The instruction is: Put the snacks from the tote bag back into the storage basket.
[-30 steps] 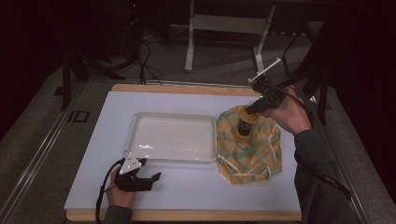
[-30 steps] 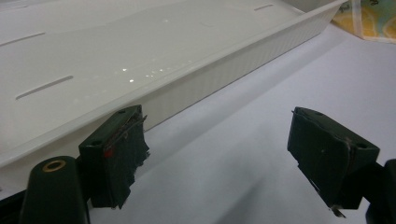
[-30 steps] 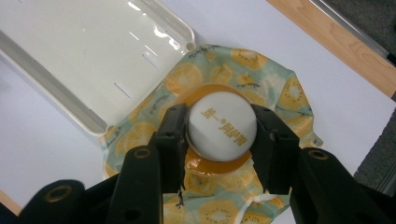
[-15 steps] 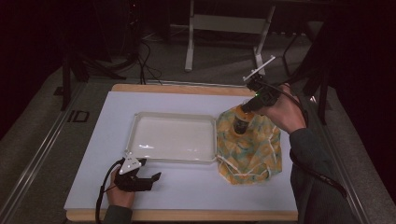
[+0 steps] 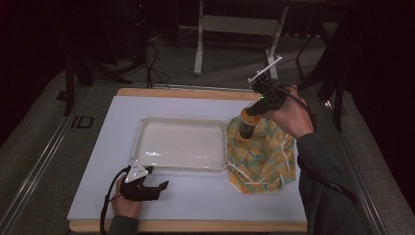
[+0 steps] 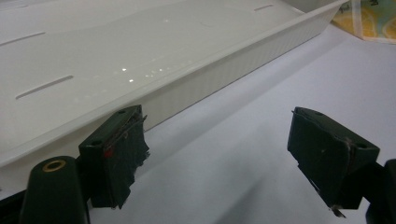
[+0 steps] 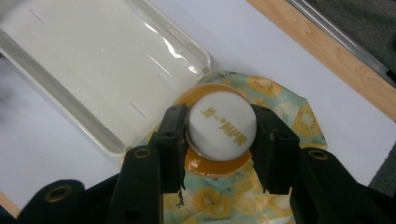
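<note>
An orange bottle [image 5: 246, 126] with a white cap [image 7: 222, 125] stands upright at the far left corner of a yellow fruit-print cloth bag [image 5: 262, 156]. My right gripper [image 5: 250, 114] comes down on it from the far right, and in the right gripper view the right gripper [image 7: 222, 135] is shut on the cap, one pad on each side. Whether the bottle rests on the cloth [image 7: 285, 105] or hangs just above it I cannot tell. My left gripper [image 5: 159, 186] lies on the table by the tray's near left corner; the left gripper [image 6: 219, 154] is open with nothing between its jaws.
A shallow white tray [image 5: 181, 168] with nothing in it sits mid-table, its right wall touching the cloth. Its ribbed near wall [image 6: 210, 79] runs just ahead of my left jaws. The white table top ends in a wooden edge [image 7: 322, 56] past the bag.
My right gripper has shifted a little to the left and tilted, taking the bottle with it. The left gripper has stayed where it was.
</note>
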The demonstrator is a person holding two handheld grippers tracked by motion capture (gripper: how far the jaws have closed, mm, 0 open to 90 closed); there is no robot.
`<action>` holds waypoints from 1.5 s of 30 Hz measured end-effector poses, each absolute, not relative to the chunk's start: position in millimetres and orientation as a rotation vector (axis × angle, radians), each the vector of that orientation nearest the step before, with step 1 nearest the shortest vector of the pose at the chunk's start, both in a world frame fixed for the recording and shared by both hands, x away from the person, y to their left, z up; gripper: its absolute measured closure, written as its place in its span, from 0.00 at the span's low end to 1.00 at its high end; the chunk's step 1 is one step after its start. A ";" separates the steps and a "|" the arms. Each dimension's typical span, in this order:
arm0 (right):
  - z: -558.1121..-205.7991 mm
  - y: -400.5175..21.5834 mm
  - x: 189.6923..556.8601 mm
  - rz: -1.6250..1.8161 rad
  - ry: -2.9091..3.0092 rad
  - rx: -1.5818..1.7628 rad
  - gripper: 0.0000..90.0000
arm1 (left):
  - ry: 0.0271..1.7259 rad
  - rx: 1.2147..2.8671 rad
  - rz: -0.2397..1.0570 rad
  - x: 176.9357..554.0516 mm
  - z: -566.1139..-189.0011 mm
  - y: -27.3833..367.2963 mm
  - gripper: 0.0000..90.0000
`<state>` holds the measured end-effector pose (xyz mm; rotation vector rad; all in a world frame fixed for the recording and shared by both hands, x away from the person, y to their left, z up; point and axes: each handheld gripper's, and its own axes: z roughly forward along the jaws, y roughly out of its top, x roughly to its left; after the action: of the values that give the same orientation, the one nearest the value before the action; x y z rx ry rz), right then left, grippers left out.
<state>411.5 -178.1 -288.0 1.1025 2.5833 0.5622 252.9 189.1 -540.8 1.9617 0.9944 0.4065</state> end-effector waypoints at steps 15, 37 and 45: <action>-286.3 -159.1 407.4 0.583 2.593 1.051 0.65 | 0.995 1.962 0.407 252.9 -540.8 189.1 0.21; -292.6 -126.8 400.6 0.594 2.632 0.979 0.65 | 0.996 1.961 0.407 252.9 -540.7 189.3 0.21; -298.3 -115.8 396.4 0.592 2.648 0.955 0.65 | 0.996 1.962 0.408 252.9 -540.7 189.3 0.21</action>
<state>396.4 -115.8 -298.3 0.9552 2.6478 0.5921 252.9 189.3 -540.7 1.9622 0.9955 0.4080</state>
